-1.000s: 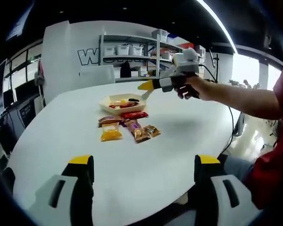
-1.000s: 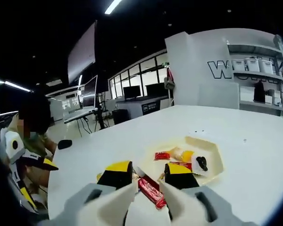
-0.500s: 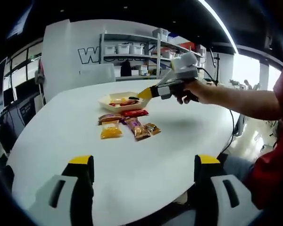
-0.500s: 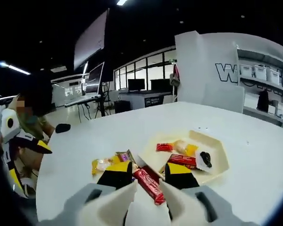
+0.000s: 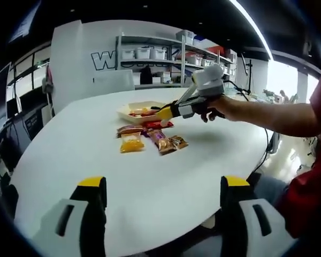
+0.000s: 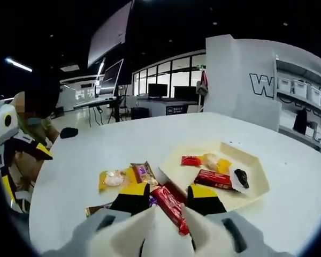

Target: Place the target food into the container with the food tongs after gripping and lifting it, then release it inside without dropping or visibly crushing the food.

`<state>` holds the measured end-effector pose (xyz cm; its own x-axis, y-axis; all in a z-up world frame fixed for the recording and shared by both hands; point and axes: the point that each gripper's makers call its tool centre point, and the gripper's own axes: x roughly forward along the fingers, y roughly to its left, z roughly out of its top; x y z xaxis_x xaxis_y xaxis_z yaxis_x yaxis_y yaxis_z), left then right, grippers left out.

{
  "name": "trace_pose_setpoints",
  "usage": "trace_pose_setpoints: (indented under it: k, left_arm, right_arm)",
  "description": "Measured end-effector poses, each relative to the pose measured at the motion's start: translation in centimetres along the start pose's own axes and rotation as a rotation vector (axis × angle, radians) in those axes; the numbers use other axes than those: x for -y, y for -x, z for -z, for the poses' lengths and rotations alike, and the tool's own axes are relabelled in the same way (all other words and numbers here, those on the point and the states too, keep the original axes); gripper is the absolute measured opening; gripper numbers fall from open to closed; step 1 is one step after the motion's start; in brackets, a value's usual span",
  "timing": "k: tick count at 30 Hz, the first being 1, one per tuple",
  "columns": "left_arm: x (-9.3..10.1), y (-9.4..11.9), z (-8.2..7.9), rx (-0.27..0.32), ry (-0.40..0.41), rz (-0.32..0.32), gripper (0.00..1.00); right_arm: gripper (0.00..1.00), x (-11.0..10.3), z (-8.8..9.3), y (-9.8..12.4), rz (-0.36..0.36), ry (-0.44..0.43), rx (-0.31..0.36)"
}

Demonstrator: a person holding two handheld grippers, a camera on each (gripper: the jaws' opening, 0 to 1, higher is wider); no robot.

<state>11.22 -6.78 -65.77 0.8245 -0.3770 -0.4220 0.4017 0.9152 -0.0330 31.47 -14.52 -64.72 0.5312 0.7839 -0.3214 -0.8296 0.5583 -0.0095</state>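
Snacks are lying on the white table (image 5: 69, 150). In the right gripper view, the right gripper (image 6: 168, 199) is hovering with jaws apart over a red wrapped bar (image 6: 170, 208), not visibly clamping it. Just beyond, the cream tray (image 6: 257, 184) is holding a red packet (image 6: 213, 179), a small red piece (image 6: 190, 160) and a black item (image 6: 241, 178). A yellow packet (image 6: 112, 179) is lying nearby. In the left gripper view, the left gripper (image 5: 163, 198) is hanging wide open over bare tabletop.
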Motion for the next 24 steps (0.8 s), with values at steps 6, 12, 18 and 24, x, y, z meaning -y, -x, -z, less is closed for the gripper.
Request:
trace_pose_setpoints:
  k: [6, 12, 18, 24]
  left_arm:
    - [-0.7, 0.3, 0.7, -0.021, 0.002, -0.015, 0.85]
    - [-0.6, 0.4, 0.6, -0.036, -0.013, -0.024, 0.85]
    - [0.8, -0.1, 0.3, -0.040, -0.038, -0.003, 0.85]
    - [1.2, -0.2, 0.0, -0.029, -0.054, 0.004, 0.84]
  right_arm:
    - [0.23, -0.1, 1.2, -1.0, 0.003, 0.023, -0.023]
    - [0.23, -0.2, 1.4, -0.6, -0.002, -0.019, -0.018]
    - [0.23, -1.1, 2.2, 1.3, 0.011, -0.034, -0.028]
    - [0.23, -1.7, 2.4, 2.4, 0.013, -0.062, -0.029]
